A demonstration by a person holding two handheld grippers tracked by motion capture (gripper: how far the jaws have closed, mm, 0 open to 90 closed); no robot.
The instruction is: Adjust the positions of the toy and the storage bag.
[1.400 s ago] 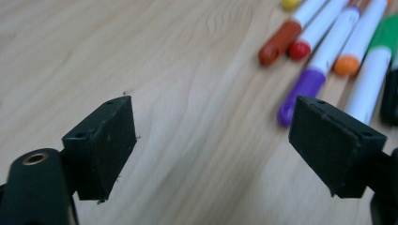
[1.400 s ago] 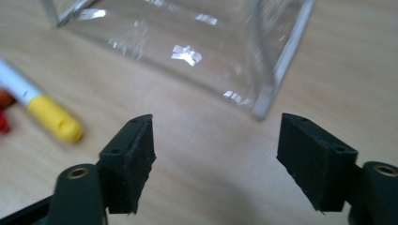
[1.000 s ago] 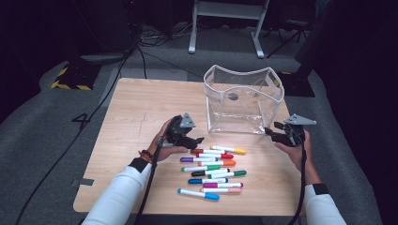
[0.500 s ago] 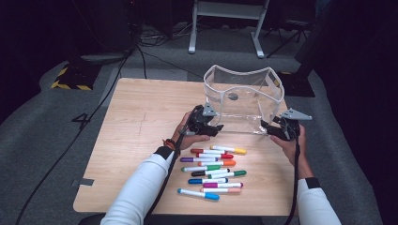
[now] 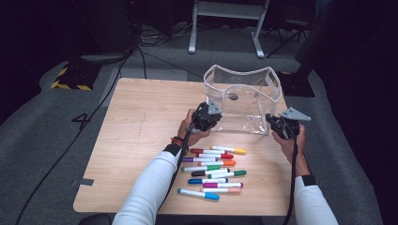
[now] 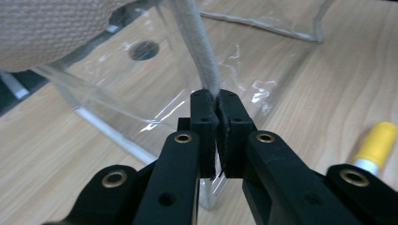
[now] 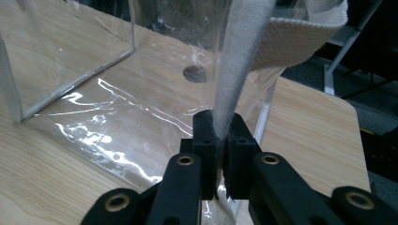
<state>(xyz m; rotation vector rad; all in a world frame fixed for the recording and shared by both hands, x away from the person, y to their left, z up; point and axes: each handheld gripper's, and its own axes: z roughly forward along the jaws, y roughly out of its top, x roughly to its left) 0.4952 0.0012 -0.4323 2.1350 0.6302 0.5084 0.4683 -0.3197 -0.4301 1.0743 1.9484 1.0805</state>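
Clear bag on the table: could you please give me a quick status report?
Left tongs shut on bag rim. Right tongs shut on opposite rim. Bag upright, open. Markers lie loose in front, nothing blocking.

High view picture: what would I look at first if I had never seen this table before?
Probably the see-through bag standing at the far side of the wooden table, with a black tool pinching its white trim on each side: the left tool and the right tool, both shut on it. Next, the bright row of coloured markers lying on the table just in front of the bag, between the person's arms.
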